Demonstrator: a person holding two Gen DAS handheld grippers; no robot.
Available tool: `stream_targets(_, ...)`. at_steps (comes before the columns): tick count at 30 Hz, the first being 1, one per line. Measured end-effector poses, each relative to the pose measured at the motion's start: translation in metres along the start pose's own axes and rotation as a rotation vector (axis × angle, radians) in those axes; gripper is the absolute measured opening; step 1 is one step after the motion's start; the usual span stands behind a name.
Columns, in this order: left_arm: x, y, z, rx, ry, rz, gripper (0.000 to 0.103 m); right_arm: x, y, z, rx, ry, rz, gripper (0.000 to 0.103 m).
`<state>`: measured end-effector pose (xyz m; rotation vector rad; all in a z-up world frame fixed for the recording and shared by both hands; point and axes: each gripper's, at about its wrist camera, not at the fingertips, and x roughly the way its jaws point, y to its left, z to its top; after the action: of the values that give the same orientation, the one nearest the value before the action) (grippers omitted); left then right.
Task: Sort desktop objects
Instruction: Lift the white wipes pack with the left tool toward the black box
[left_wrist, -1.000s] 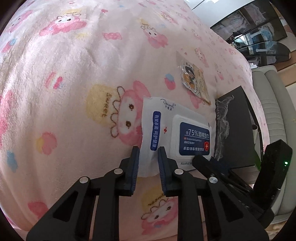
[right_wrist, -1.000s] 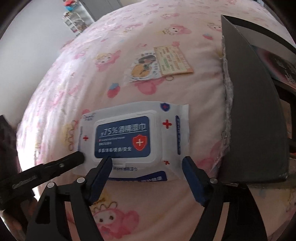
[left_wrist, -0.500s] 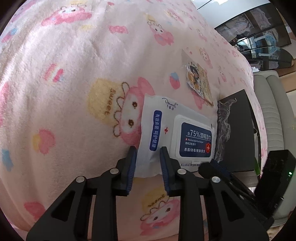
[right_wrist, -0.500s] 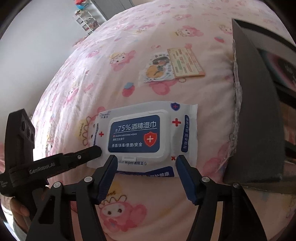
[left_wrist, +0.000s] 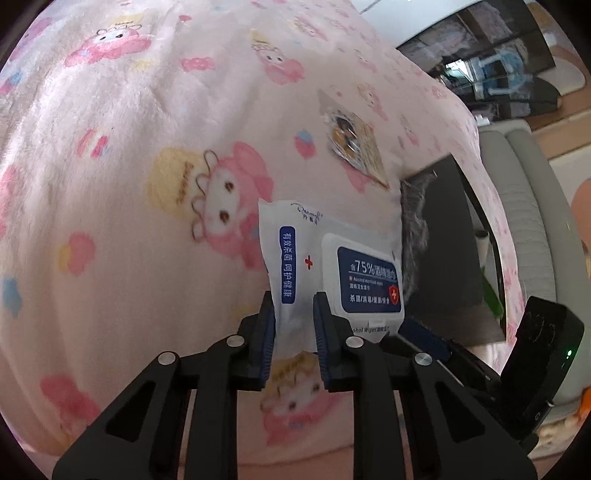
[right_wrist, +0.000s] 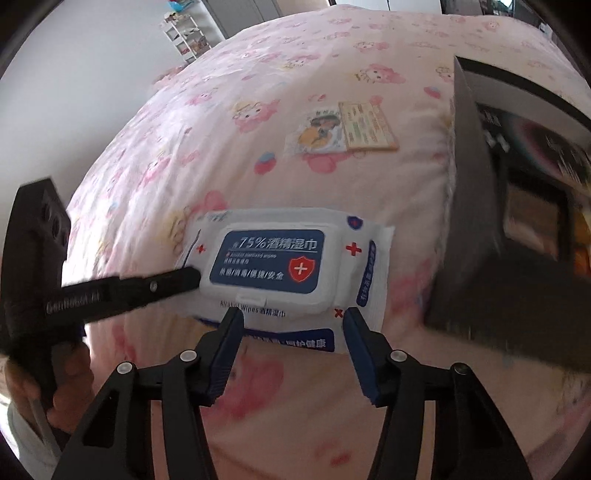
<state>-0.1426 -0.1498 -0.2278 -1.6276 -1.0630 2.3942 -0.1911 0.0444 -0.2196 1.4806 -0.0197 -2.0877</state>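
Gripping left gripper (left_wrist: 293, 325): wipes pack (left_wrist: 332, 269) is pinched at its end, jaws just narrowed.
Right gripper (right_wrist: 293, 336): jaws just closing, pack's near edge between them, contact unclear.
Pack: raised off blanket (left_wrist: 129, 184).

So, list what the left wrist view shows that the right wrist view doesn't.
Left wrist only: the left gripper pinching the wipes pack's sealed end, and a grey sofa.

Right wrist only: the right gripper straddling the pack's near edge, jaws just closing, a hand, a shelf.

Both: the pack, pink blanket, sticker card, black box.
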Motion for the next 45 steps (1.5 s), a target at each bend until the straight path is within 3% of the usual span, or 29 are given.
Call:
stream_targets(2, -0.004, 0.000, -0.008, -0.009, 0.012, -0.025, 0.021, -0.003, 0.001, -0.014, 0.002, 0.025, 0.025, 0.052)
stream_targets(5, -0.007, 0.009, -0.015, -0.076, 0.022, -0.117, 0.041, -0.009, -0.004, -0.025, 0.001, 0.067, 0.048, 0.052)
stream_targets(10, -0.005, 0.032, 0.003, -0.206, -0.062, -0.111, 0.041, -0.004, -0.022, -0.008, 0.110, 0.088, -0.078, 0.055)
stream_targets(14, 0.010, 0.026, 0.005, -0.186, 0.000, -0.117, 0.041, 0.011, -0.029, 0.002, 0.148, 0.136, 0.007, 0.056)
stream_targets(18, 0.022, 0.007, 0.002, -0.083, 0.040, -0.036, 0.046, 0.015, -0.034, 0.003, 0.174, 0.083, 0.062, 0.056)
stream_targets(21, 0.030, 0.003, 0.000, -0.063, 0.083, -0.037, 0.048, 0.019, -0.043, -0.005, 0.211, 0.069, 0.111, 0.058)
stream_targets(24, 0.036, -0.004, -0.005, -0.021, 0.120, -0.019, 0.054, 0.019, -0.038, -0.009, 0.177, 0.078, 0.101, 0.058)
stream_targets(27, 0.034, -0.012, -0.008, 0.018, 0.112, 0.015, 0.054, 0.019, -0.034, -0.012, 0.158, 0.074, 0.086, 0.060)
stream_targets(31, 0.025, -0.005, -0.010, -0.027, 0.079, 0.021, 0.052, 0.014, -0.035, -0.017, 0.180, 0.046, 0.089, 0.060)
stream_targets(35, 0.022, -0.008, -0.008, -0.011, 0.044, 0.027, 0.036, 0.012, -0.029, -0.022, 0.159, 0.043, 0.088, 0.060)
stream_targets(39, 0.018, -0.018, -0.010, 0.062, 0.015, 0.039, 0.026, 0.003, -0.015, -0.025, 0.104, 0.024, 0.104, 0.046)
stream_targets(45, -0.004, -0.033, -0.020, 0.141, -0.036, 0.011, 0.021, -0.030, 0.003, -0.026, 0.056, -0.018, 0.154, 0.044)
